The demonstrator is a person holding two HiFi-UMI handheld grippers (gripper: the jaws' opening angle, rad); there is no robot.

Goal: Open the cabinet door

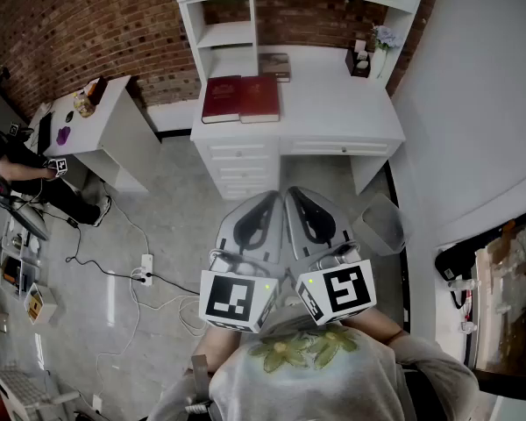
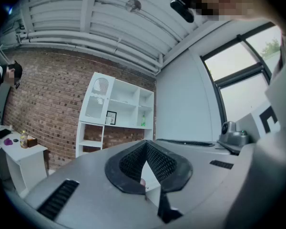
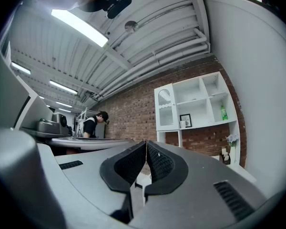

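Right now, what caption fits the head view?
Left gripper and right gripper, both shut and empty, held side by side before a white desk bearing two red books.

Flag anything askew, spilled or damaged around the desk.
Nothing broken or spilled. Two red books lie flat, side by side on the desk. Only oddity: a power strip and loose cables trail across the floor beside it, a possible trip hazard.

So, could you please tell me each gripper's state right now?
Left gripper: closed, holding nothing.
Right gripper: closed, holding nothing.
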